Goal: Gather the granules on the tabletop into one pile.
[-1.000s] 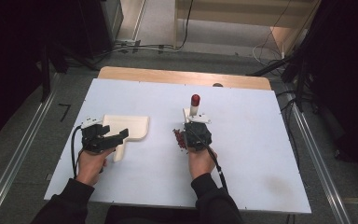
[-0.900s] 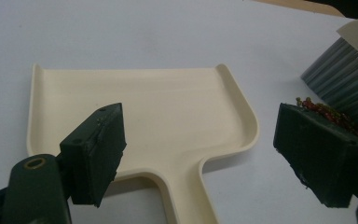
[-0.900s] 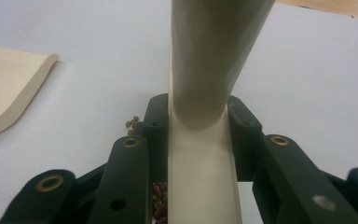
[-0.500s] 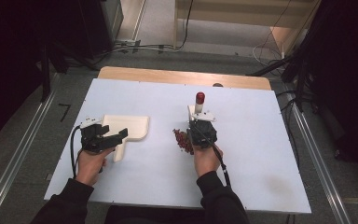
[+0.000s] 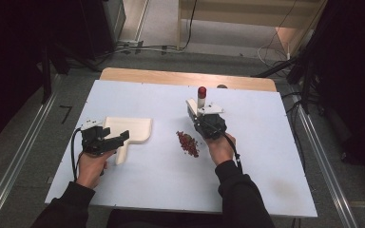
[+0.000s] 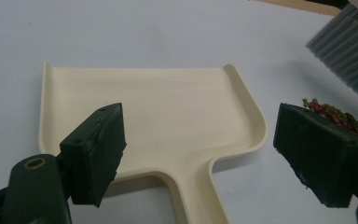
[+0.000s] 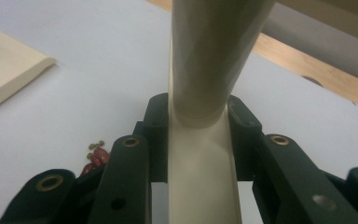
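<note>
Jaws: right gripper (image 7: 200, 154) clamps brush (image 5: 201, 99); left gripper (image 6: 214, 154) wide apart over dustpan (image 6: 168, 116); no writing.

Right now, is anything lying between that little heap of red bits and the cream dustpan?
Nothing visible: bare white table separates the red bits from the dustpan. The brush is in the right hand-held gripper, behind the heap.

Dustpan (image 5: 128, 129) at table (image 5: 266, 185) left; scattered bits (image 5: 188, 142) just right of it; brush (image 5: 200, 102) behind the bits
</note>
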The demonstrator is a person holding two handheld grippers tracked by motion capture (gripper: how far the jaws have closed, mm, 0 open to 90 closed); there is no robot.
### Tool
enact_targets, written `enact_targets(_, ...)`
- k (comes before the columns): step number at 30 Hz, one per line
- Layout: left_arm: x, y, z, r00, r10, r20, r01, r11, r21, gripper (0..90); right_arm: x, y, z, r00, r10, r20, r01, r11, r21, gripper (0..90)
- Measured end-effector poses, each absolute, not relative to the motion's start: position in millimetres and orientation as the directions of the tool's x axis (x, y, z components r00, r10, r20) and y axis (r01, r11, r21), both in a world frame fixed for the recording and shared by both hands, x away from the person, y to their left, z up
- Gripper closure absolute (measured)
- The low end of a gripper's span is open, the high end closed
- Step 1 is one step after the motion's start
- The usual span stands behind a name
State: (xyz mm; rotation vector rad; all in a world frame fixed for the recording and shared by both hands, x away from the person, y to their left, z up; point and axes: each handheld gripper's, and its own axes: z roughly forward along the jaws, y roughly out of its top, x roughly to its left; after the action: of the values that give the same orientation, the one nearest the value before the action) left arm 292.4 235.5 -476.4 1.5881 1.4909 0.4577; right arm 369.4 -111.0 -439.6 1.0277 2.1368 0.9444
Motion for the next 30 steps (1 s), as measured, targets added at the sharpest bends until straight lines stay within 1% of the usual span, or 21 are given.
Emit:
enact_targets(4,292.0,235.9,-476.8,0.209,0.933,-0.292,0.609,0.109,0.786,17.6,381.7,-114.5,-444.4,-0.592,0.786,-0.179,0.392,0.475,0.788,64.0)
enact_targets(9,291.6,235.8,-478.0,0.203,0.936,-0.287,0.612,0.107,0.784,17.6,391.4,-116.4,-450.6,-0.626,0.765,-0.15,0.397,0.479,0.783,64.0)
enact_targets(12,290.8,235.7,-478.5,0.199,0.938,-0.284,0.614,0.106,0.782,17.6,393.4,-115.4,-450.1,-0.674,0.725,-0.145,0.38,0.507,0.774,64.0)
enact_targets(14,290.5,235.5,-478.6,0.196,0.939,-0.284,0.614,0.108,0.782,17.6,393.7,-114.6,-449.7,-0.714,0.679,-0.171,0.339,0.548,0.765,64.1)
enact_targets(15,290.4,235.2,-478.8,0.195,0.94,-0.281,0.614,0.107,0.782,17.6,392.9,-114.1,-450.0,-0.737,0.657,-0.159,0.333,0.558,0.76,64.1)
enact_targets(21,288.0,232.7,-478.7,0.188,0.944,-0.27,0.616,0.101,0.781,17.6,392.7,-113.1,-447.8,-0.825,0.519,-0.223,0.222,0.661,0.717,64.1)
enact_targets(26,286.9,229.9,-479.7,0.19,0.946,-0.263,0.619,0.093,0.78,17.6,392.0,-116.3,-448.7,-0.867,0.438,-0.235,0.154,0.687,0.711,64.1)
enact_targets(30,286.8,229.5,-481.3,0.19,0.947,-0.259,0.623,0.088,0.777,17.6,390.5,-117.9,-450.0,-0.887,0.398,-0.232,0.12,0.686,0.717,64.1)
